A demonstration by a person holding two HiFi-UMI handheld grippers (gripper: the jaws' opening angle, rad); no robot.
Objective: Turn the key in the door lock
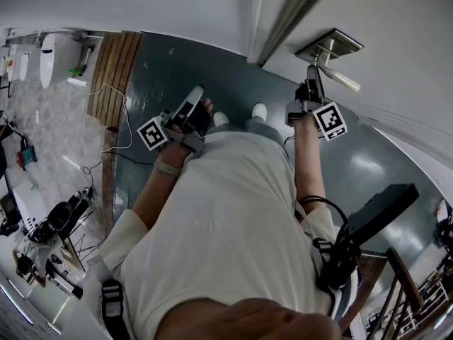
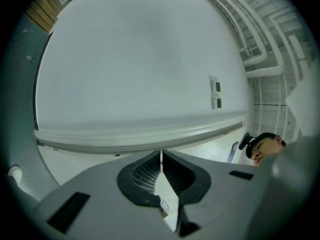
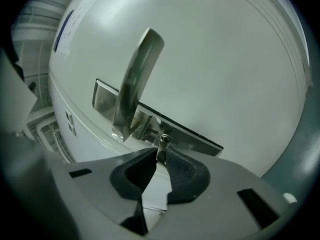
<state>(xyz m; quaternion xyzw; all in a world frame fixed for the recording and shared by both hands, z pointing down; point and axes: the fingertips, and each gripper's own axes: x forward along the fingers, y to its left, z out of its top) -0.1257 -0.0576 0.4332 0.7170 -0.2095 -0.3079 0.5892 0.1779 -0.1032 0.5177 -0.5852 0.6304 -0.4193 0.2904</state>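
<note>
Right gripper view: the right gripper point(image 3: 161, 155) is clenched on the key point(image 3: 163, 143), its 2 ribbed pads pinching the thin metal bow from either side. The key sits dead ahead at the jaw tips, seated in the lock plate point(image 3: 202, 140) on the door point(image 3: 225, 59), just beside the root of the lever handle point(image 3: 137, 81).

Key relation: the key's long axis appears to run straight into the door, in line with the way the gripper points. Judgement: the turn is then a pure roll of the wrist about that line, with no sideways push. The lever stands close to the jaws on 1 side, so a wide roll could brush it.

Head view: the right gripper point(image 1: 309, 91) is up at the plate under the handle point(image 1: 340, 78). The left gripper point(image 1: 185, 112) is held back near the person's body, well apart from the lock, so the right hand is the nearer by far.

Left gripper view: the left gripper point(image 2: 160, 156) has its jaws pressed together with nothing between them and faces a blank wall.

Not resolved: the keyhole is hidden behind the bow and the jaw tips. The key is too small to find in the head view. How far the key stands from its end stop cannot be told.
</note>
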